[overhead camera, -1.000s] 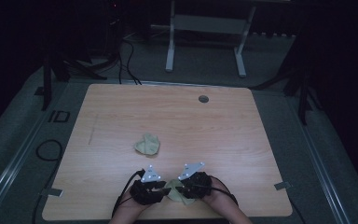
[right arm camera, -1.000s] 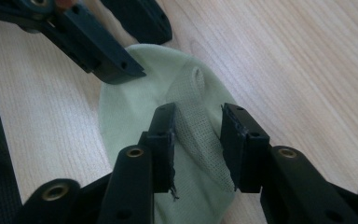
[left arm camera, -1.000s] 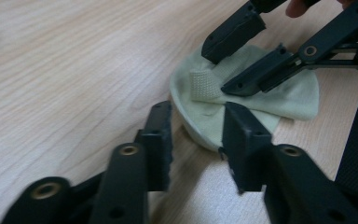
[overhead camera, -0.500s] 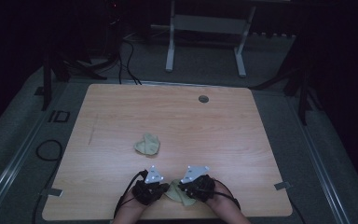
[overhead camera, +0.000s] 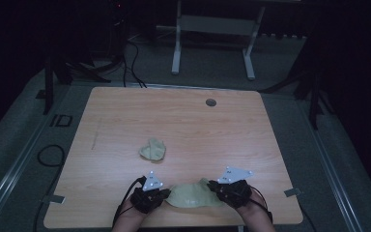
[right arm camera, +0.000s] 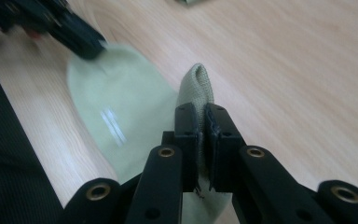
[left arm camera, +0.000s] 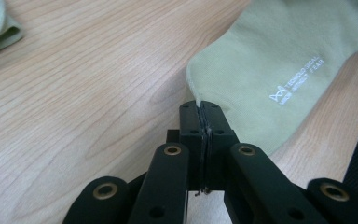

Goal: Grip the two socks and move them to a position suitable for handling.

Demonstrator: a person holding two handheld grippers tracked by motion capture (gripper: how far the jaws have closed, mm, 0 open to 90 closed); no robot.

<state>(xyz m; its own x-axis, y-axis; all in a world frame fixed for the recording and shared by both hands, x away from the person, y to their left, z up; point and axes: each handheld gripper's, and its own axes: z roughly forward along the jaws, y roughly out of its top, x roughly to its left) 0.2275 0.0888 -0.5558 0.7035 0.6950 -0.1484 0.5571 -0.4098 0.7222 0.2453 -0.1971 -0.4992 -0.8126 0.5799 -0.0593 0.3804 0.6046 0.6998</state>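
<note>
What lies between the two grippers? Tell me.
The sock, stretched flat on the table, spans from the left gripper to the right gripper, each shut on one end; the high view shows it.

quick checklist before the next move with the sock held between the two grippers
1. Left gripper clamped on the sock: ok, jaws shut on its edge.
2. Right gripper clamped on the sock: ok, a ribbed fold sits pinched between the jaws, which have just been closing.
3. Sock spread flat between the grippers: not ok, it sags and bunches in the high view.
4. Second sock out of the way: ok, it lies apart, farther up the table.
5. Sock fully on the table: cannot tell, its near edge sits close to the table's front edge.
6. Printed logo faces up: ok.
</note>
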